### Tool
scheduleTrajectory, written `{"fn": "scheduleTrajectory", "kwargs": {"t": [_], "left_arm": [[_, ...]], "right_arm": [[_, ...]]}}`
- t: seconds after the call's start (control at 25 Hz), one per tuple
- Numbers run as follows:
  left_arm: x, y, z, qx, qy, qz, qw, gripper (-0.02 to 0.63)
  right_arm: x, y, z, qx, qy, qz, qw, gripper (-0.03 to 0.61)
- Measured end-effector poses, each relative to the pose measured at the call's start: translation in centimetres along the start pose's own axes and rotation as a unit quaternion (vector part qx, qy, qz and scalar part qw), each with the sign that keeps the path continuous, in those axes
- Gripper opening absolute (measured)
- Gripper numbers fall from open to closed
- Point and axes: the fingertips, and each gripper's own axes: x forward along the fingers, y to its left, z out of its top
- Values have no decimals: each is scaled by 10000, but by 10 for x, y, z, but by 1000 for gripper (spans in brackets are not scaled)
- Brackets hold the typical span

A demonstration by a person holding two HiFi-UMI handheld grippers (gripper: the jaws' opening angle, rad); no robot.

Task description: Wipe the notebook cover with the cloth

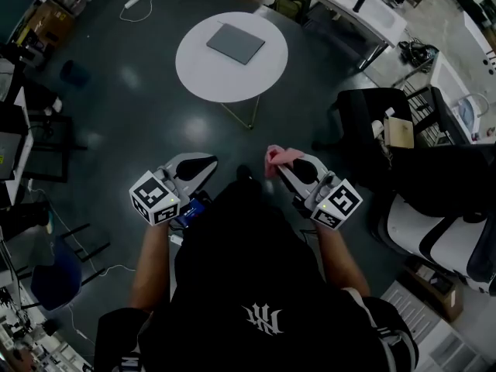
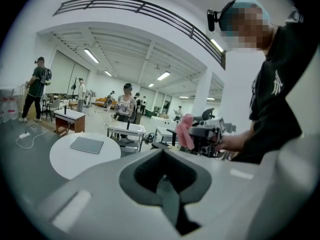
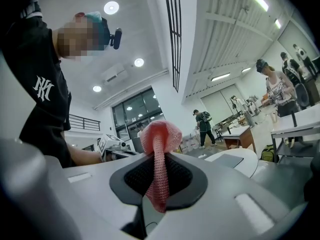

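A grey notebook (image 1: 235, 43) lies shut on a round white table (image 1: 194, 68) some way ahead of me; both also show in the left gripper view, the notebook (image 2: 86, 145) on the table (image 2: 60, 164). My right gripper (image 1: 280, 165) is shut on a pink cloth (image 1: 277, 157), which bunches above the jaws and hangs down between them (image 3: 159, 149). My left gripper (image 1: 205, 163) is shut with nothing in it (image 2: 162, 183). I hold both grippers close to my body, far short of the table. In the right gripper view the table (image 3: 257, 166) sits at the right.
A black office chair (image 1: 364, 126) and a white one (image 1: 434, 239) stand to my right. Desks (image 1: 364, 14) line the far side, and a blue bin (image 1: 74, 72) sits at the left. A cable (image 1: 139, 2) lies on the dark floor. Several people (image 2: 125, 104) stand in the background.
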Motion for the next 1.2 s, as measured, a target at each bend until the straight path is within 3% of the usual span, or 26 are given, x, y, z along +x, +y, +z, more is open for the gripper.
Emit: {"fn": "scheduleTrajectory", "kwargs": {"t": [0.36,0.68,0.88,1.08,1.2], "left_arm": [[70,126,38,-239,-275,48,9993,-3],[118,242,71,-262,-121,214,9994,-3],[136,298,74,-550,-154,345,9978,-3],[160,340,62,-647,169,575,9961,2],[181,361,60,-776,420,863,9923,11]], "right_arm": [[67,-110,34,-47,422,-45,9991,38],[150,-209,84,-340,746,-45,9966,38],[198,-260,92,-425,1013,-41,9939,38],[241,-315,94,-450,1290,143,9905,38],[270,-351,99,-438,1442,510,9873,38]]}}
